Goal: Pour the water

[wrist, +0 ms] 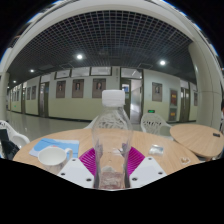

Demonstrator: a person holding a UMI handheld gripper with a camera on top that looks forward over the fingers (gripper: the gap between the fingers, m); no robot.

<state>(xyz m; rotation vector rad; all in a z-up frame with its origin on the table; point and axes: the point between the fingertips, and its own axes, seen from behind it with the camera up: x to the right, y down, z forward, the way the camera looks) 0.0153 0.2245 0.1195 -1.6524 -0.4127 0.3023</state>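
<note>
No text can be read; wall frames (78,88) illegible

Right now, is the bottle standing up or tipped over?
Standing up. The bottle is upright between the fingers, its white cap on top. Whether the fingers press it, I cannot tell.

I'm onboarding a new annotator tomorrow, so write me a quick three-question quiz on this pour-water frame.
1. True or false: the clear plastic bottle between the gripper fingers has its white cap on.
2. Which thing lies on the round wooden table, off to one side of the bottle?
A. a blue tray with a white cup by it
B. a red kettle
C. a stack of plates
3. Fill in: the pads on the fingers are coloured ____.

Key
1. True
2. A
3. Magenta
</note>
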